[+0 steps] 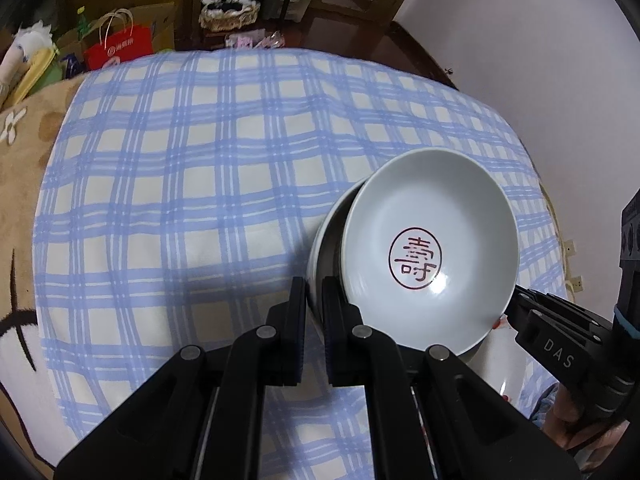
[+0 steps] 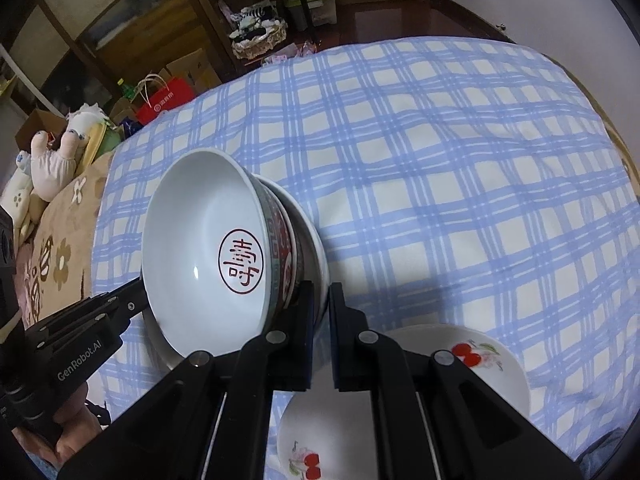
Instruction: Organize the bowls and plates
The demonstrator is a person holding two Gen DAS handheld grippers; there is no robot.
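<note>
A white bowl (image 1: 432,236) with a red round seal inside sits nested in a stack; its outside (image 2: 276,236) is red and green patterned. Under it lie a second bowl and a white outer dish (image 2: 320,252). My left gripper (image 1: 315,284) is shut on the outer dish's rim (image 1: 316,256) on the stack's left side. My right gripper (image 2: 321,288) is shut on the same dish's rim on the opposite side. Each gripper also shows in the other's view, the left gripper (image 2: 136,292) and the right gripper (image 1: 516,298) at the stack's edge. The stack looks tilted.
A white plate (image 2: 496,364) with red cherries lies on the blue checked cloth (image 1: 200,160) below the stack, partly hidden by my right gripper. Beyond the cloth are a beige flowered blanket (image 1: 24,152), a red bag (image 1: 120,46), boxes and wooden furniture.
</note>
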